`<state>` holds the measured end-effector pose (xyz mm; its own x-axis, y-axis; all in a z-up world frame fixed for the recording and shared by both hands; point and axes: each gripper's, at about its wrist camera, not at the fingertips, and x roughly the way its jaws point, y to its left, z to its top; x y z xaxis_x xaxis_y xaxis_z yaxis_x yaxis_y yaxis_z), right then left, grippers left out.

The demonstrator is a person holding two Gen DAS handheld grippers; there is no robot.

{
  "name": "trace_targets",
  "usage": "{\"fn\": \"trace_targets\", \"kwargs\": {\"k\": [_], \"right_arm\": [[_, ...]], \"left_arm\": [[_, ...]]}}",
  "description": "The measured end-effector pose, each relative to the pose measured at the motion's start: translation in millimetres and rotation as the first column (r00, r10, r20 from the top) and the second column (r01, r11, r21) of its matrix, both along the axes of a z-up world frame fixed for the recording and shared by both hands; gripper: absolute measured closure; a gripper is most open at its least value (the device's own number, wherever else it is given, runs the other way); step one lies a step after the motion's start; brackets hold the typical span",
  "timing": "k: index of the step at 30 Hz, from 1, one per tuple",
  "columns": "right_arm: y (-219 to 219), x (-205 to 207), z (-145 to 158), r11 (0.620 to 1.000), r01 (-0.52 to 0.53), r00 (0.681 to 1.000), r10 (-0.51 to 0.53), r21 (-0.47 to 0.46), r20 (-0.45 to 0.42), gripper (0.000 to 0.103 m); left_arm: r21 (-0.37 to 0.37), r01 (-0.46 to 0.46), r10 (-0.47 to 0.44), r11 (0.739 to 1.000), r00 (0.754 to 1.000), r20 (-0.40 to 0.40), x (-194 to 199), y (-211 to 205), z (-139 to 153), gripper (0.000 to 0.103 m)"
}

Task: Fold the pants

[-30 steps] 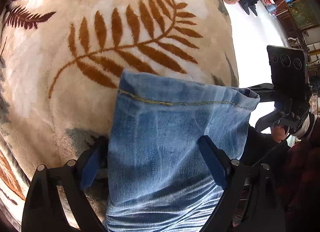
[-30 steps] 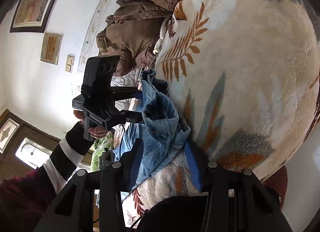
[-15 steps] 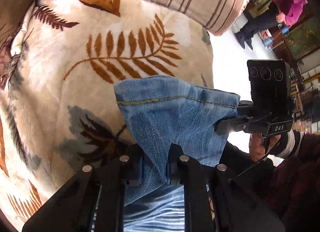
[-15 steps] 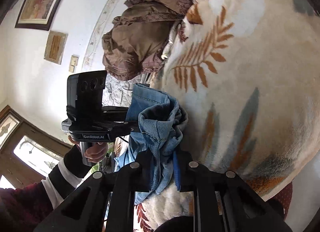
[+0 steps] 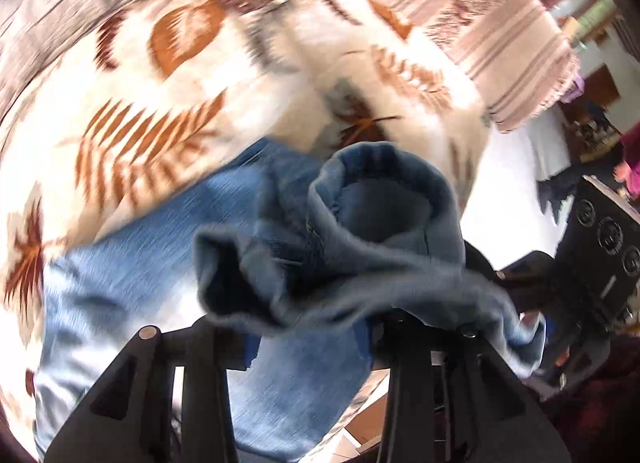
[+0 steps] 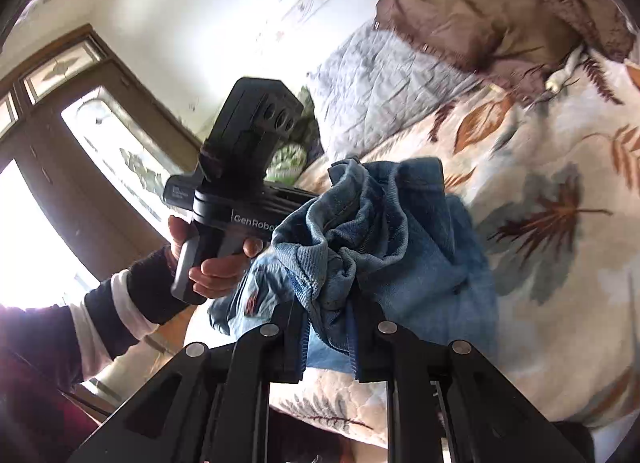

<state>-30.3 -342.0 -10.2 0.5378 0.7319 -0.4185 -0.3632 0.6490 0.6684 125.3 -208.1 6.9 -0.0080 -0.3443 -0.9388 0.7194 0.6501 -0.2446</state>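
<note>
Holding: you keep the blue jeans (image 6: pixel 384 231) in both grippers, lifted in a bunch above the bed
Left gripper (image 5: pixel 308 339): its jaws stand only a little apart, with a thick fold of denim pinched between them; the dark cuff of one leg (image 5: pixel 384 199) rolls open in front of its camera like a tube; this view is blurred, so the exact grip line is not clear
Right gripper (image 6: pixel 330 339): the jaws are nearly closed on a crumpled edge of the denim; blue pads show on both sides of the cloth; the seam and the ribbed weave of the fabric rise just above the fingers
Jeans, rest: the paler part of the pants lies flat on the blanket (image 5: pixel 168 111), running toward the lower left in the left wrist view
Blanket: cream plush with orange fern leaves and grey-brown leaves; it covers the bed under the jeans
Your left hand (image 6: pixel 212 267): it wraps the grey handle of the left device; a striped dark and white cuff shows at the wrist
Background: a brown crumpled cloth (image 6: pixel 492 7) lies at the head of the bed; a striped pink cover (image 5: pixel 508 51) is beyond the blanket; a wooden door with frosted glass (image 6: pixel 100 151) stands behind your hand
</note>
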Motion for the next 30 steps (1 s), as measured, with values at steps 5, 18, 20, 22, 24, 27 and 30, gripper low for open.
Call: {"fn": "trace_targets", "kwargs": {"k": [5, 18, 20, 22, 24, 27, 30], "right_arm": [[59, 12, -32, 0.978, -0.086, 0.986, 0.056, -0.192, -0.156, 0.068], [-35, 32, 28, 0.991, 0.103, 0.991, -0.110, -0.089, -0.081, 0.032], [-34, 62, 21, 0.987, 0.107, 0.986, -0.121, -0.123, -0.111, 0.032], [-28, 91, 12, 0.977, 0.108, 0.982, -0.134, -0.183, -0.132, 0.032], [-24, 117, -4, 0.956, 0.128, 0.971, -0.175, -0.263, -0.162, 0.032], [-20, 142, -29, 0.950, 0.127, 0.955, -0.195, -0.287, -0.223, 0.033], [-14, 150, -41, 0.939, 0.090, 0.956, -0.175, -0.331, -0.236, 0.082]], "left_arm": [[0.071, -0.224, 0.226, 0.972, 0.974, -0.028, 1, 64, -23, 0.068], [-0.199, -0.484, 0.449, 0.852, 0.872, -0.194, -50, 101, -27, 0.039], [-0.170, -0.473, 0.454, 0.865, 0.880, -0.137, -54, 95, -23, 0.038], [-0.159, -0.472, 0.459, 0.867, 0.882, -0.109, -52, 88, -20, 0.038], [-0.159, -0.492, 0.482, 0.856, 0.870, -0.102, -46, 83, -20, 0.038], [-0.168, -0.539, 0.525, 0.825, 0.842, -0.123, -33, 79, -29, 0.038], [-0.200, -0.544, 0.529, 0.815, 0.839, -0.126, -20, 65, -29, 0.069]]}}
